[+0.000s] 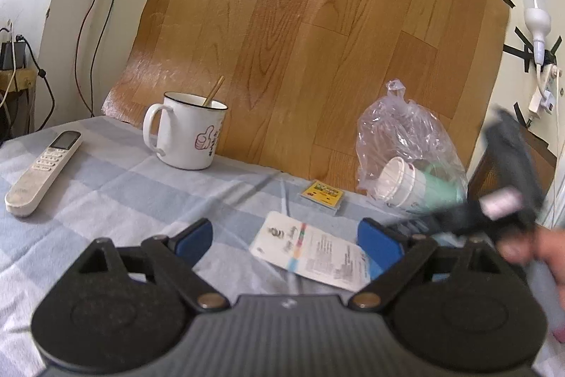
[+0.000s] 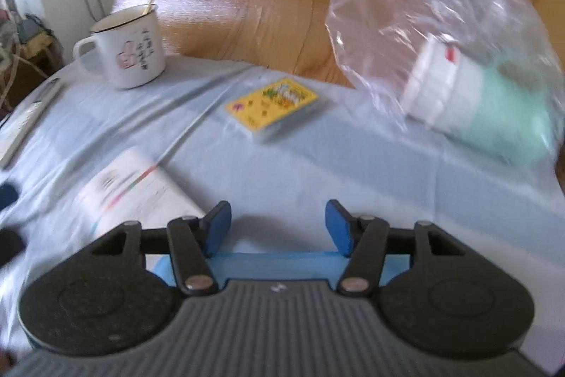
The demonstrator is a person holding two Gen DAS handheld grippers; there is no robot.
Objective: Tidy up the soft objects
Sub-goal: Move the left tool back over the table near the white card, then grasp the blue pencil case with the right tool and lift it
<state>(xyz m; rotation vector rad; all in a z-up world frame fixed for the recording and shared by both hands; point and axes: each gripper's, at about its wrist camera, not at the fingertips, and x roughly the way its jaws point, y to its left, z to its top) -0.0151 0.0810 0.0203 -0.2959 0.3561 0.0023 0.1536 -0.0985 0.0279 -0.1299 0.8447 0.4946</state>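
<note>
With the left gripper (image 1: 284, 237) wide apart over the flat packet (image 1: 310, 249) and the right gripper (image 2: 279, 225) parted and empty, the clear plastic bag (image 2: 434, 23) of cups on the tablecloth (image 2: 317, 165) may slip or crumple if pinched shallowly.

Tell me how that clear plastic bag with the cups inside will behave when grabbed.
The plastic bag looks thin and crinkled, so it will likely crumple and sag. The stacked cups inside lie on their side, so they may roll or slide. The whole thing probably weighs little.
</note>
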